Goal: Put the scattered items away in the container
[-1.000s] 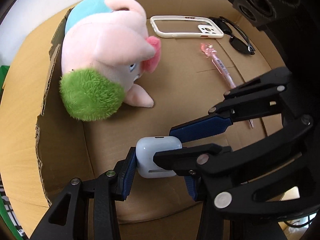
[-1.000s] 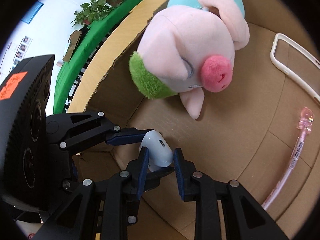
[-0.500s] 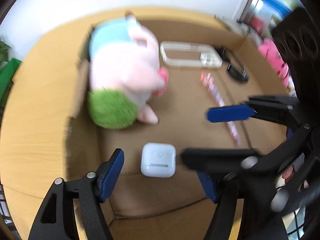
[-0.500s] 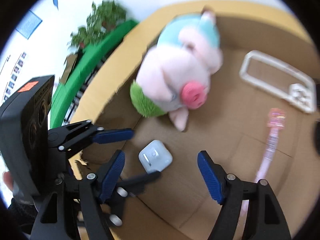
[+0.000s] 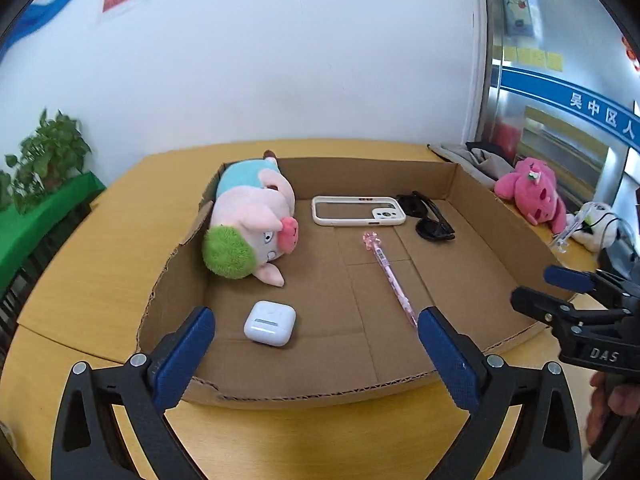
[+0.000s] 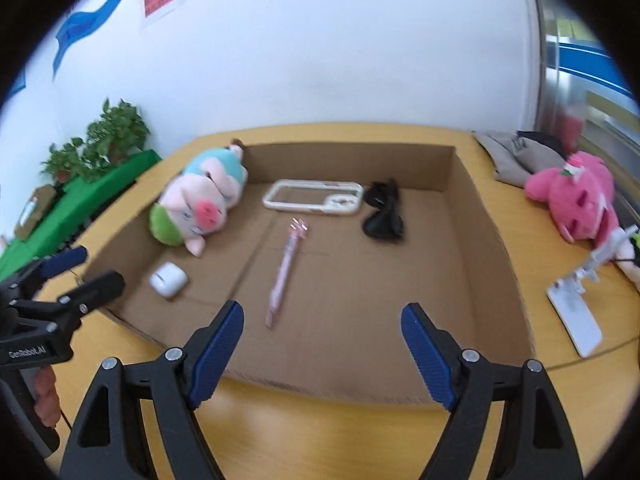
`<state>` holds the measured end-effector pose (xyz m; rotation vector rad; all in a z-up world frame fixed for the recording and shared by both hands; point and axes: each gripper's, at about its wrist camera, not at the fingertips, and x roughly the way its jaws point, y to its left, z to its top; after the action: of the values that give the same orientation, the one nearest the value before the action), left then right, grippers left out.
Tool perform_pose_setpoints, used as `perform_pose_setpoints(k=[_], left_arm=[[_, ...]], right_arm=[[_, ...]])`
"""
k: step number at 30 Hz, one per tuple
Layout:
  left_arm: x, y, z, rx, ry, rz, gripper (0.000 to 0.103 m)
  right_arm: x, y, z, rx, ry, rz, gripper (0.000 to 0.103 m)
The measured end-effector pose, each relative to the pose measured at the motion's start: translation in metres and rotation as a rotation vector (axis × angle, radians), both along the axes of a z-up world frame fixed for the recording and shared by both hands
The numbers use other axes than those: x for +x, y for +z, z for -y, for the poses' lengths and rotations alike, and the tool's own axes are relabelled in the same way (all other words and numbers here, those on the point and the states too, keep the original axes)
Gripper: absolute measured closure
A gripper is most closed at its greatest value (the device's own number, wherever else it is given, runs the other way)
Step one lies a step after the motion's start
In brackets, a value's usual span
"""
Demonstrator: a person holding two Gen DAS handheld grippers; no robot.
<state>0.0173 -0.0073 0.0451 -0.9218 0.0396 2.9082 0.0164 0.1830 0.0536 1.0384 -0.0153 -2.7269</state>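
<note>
The earbud case (image 5: pixel 270 323) lies in the cardboard box (image 5: pixel 516 232), beyond both opening, empty jaws of left gripper (image 5: pixel 316 342) and right gripper (image 6: pixel 320 344).

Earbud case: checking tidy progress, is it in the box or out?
In: earbud case lies on the cardboard box floor, ungripped.

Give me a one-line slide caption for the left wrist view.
Open left claw, jaws opening, above cardboard box holding earbud case, plush pig, phone case, sunglasses, pink pen.
</note>
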Motion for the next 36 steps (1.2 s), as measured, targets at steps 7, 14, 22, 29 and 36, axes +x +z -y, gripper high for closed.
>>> perform_pose_setpoints(k=[7, 14, 22, 29, 36], left_arm=[[-0.006, -0.02, -0.005, -0.003, 0.044, -0.012, 0.0], [-0.018, -0.039, -0.005, 0.002, 0.039, -0.01, 0.0], [-0.009, -0.043, -0.004, 0.018, 0.037, -0.068, 0.0], [-0.008, -0.042, -0.004, 0.02, 0.04, -0.068, 0.0], [-0.007, -0.042, -0.005, 0.024, 0.061, -0.064, 0.0]], right_arm=[[0.005, -0.016, -0.007, -0.026, -0.042, -0.046, 0.022], [-0.007, -0.034, 0.015, -0.003, -0.038, -0.06, 0.02], [0.004, -0.044, 0.026, 0.029, -0.067, -0.198, 0.015], [0.003, -0.044, 0.026, 0.027, -0.063, -0.197, 0.014], [0.003, -0.043, 0.027, 0.027, -0.063, -0.195, 0.014]])
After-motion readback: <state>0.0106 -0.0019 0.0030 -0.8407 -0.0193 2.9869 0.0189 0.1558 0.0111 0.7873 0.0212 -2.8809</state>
